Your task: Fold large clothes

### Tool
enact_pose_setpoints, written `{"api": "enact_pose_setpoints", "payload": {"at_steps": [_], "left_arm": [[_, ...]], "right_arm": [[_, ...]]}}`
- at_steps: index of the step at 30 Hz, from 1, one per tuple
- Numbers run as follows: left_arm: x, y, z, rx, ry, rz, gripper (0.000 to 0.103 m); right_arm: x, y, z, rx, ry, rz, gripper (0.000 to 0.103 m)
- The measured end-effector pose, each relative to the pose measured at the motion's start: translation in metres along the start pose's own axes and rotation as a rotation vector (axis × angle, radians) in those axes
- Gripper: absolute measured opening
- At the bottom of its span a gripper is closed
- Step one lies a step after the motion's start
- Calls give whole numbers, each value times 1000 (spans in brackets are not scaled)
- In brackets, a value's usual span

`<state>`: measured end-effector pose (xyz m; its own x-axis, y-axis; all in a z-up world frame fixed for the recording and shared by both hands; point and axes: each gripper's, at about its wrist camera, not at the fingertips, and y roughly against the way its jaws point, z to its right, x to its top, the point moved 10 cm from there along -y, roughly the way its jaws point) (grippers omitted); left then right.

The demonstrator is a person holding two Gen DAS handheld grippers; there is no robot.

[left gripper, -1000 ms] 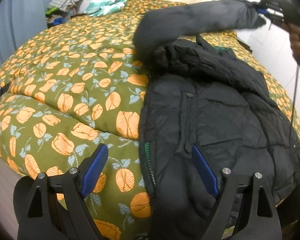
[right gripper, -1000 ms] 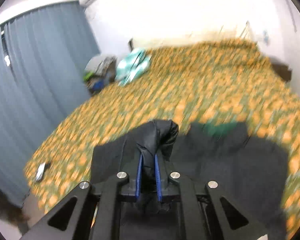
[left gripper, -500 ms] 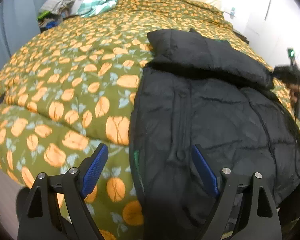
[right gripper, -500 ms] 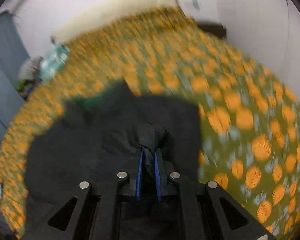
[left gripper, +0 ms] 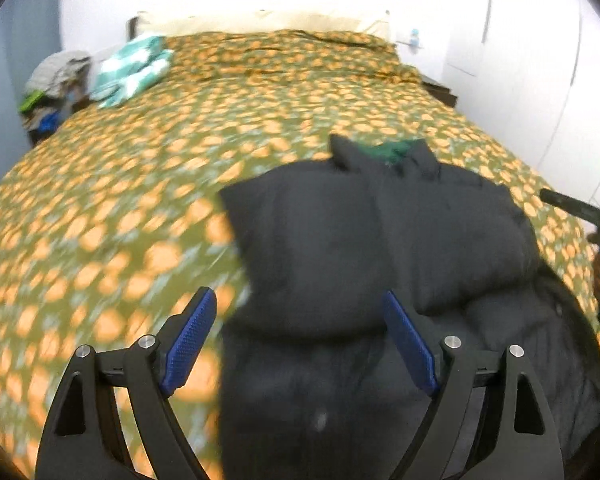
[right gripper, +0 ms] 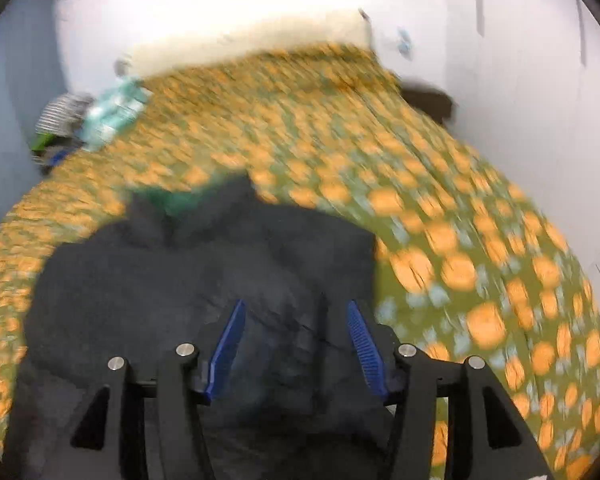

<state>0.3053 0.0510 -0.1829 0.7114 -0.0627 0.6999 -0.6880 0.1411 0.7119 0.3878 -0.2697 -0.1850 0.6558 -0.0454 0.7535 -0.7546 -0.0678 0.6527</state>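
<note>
A black quilted jacket (left gripper: 380,248) with a green lining lies on the bed; one sleeve is folded across its chest. It also shows in the right wrist view (right gripper: 204,272). My left gripper (left gripper: 298,330) is open and empty, above the jacket's left edge. My right gripper (right gripper: 296,336) is open and empty, just above the jacket's right side. Both views are motion-blurred.
The bed's green quilt with orange flowers (left gripper: 180,152) spreads wide to the left and back. A folded teal checked cloth (left gripper: 130,68) and a pile of clothes (left gripper: 56,84) lie at the far left. White wall and wardrobe (left gripper: 520,60) stand on the right.
My right gripper carried the sleeve across the jacket, then opened and let it go. My left gripper tilted up and moved over the jacket.
</note>
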Motion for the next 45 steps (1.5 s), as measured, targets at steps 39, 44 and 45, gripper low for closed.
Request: {"api": "enact_pose_setpoints", "payload": {"at_steps": [39, 44, 45], "left_arm": [[53, -164, -48, -22, 323, -220, 92], [21, -206, -66, 16, 393, -264, 103], [18, -206, -66, 19, 394, -264, 103]], "right_arm": [[-84, -94, -11, 164, -92, -202, 55], [-85, -94, -13, 167, -84, -210, 55], [-85, -94, -13, 165, -79, -211, 55]]}}
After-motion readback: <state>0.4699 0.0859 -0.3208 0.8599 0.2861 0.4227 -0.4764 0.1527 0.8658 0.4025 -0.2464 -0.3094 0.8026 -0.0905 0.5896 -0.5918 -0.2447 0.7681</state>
